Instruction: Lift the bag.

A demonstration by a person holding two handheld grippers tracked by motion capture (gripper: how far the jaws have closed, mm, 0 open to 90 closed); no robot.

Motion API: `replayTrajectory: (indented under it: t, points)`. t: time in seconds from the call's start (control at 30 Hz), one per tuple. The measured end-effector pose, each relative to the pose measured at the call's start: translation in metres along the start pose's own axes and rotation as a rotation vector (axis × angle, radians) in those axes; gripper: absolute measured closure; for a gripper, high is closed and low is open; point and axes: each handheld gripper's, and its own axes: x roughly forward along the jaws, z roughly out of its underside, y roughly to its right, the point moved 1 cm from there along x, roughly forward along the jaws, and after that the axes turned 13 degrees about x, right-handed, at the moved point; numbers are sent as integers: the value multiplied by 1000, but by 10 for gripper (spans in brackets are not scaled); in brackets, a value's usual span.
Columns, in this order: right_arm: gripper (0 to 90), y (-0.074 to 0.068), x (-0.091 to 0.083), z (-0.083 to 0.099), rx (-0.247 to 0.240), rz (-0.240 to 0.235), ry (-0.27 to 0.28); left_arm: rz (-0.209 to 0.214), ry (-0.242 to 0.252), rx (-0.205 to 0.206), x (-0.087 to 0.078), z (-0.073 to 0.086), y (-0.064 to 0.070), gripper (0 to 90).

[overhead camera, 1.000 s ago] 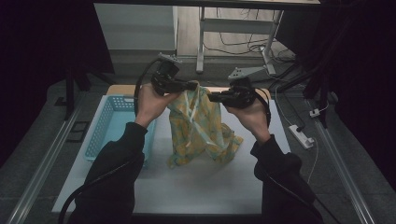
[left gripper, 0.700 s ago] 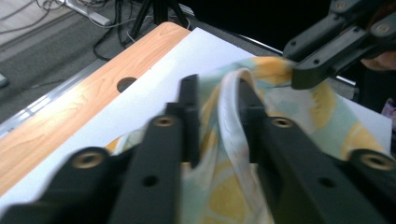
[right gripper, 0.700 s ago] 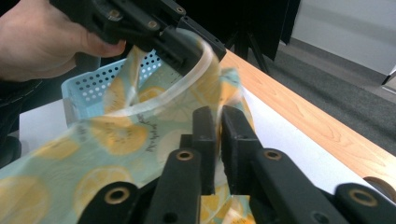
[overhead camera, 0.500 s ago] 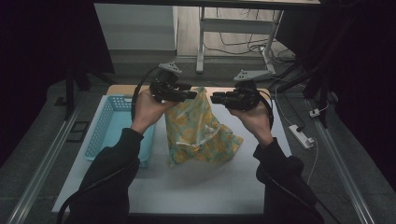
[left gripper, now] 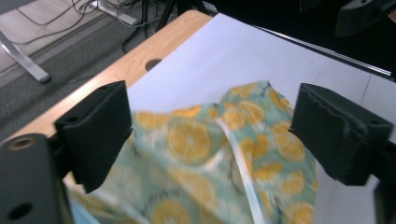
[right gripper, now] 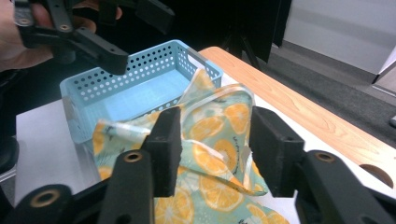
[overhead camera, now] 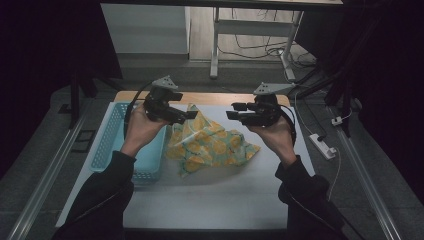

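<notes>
**Orange-print cloth lying loose between two open grippers**

A person is holding a two-jaw gripper in each hand above a white table (overhead camera: 210,200), forearms in dark sleeves entering from the bottom of the high view. The left gripper (overhead camera: 190,115) is sitting left of centre in that frame, and the right gripper (overhead camera: 231,113) is facing it from right of centre, the two well apart.

Between and just below them, a crumpled cloth printed with orange slices on pale green (overhead camera: 212,145) is lying in a heap at the middle of the frame. Its left edge is resting against, or possibly draping over, the near wall of a light blue perforated basket (overhead camera: 107,145); the dim high view is not making that clear.

In the left gripper view, the jaws are standing wide apart at the left and right edges of the frame, with the cloth (left gripper: 210,158) showing in the gap below them and nothing pinched. In the right gripper view, the jaws are also parted, rising from the bottom centre, with a peaked fold of the cloth (right gripper: 219,135) showing between them; whether the pads are brushing the fabric is hard to say. The basket (right gripper: 140,79) is sitting at upper left of that frame, with the left gripper (right gripper: 140,39) hanging above it.

A strip of bare wood (overhead camera: 215,98) is running along the table's far edge.
</notes>
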Motion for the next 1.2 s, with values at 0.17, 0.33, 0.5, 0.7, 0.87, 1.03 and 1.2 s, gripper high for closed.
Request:
replayTrajectory:
  t: [0.17,0.33,0.5,0.7,0.87,1.03,1.2]
  points:
    - [473,-1,0,10,8,-4,0,35,16,-24,0,16,6,35]
    - [431,-2,1,20,16,-11,4,65,24,-53,1,34,11,0]
    - [382,-3,2,31,18,-10,7,73,43,-64,0,52,15,0]
    - [295,-3,6,47,25,0,-3,75,64,-82,-3,72,22,0]
    - [240,-3,9,58,31,5,-6,72,73,-103,-5,87,27,0]
    - [169,-2,10,64,15,29,-19,66,56,-126,-7,103,33,0]
    - [102,-4,7,69,12,50,-20,67,41,-131,-12,115,40,0]
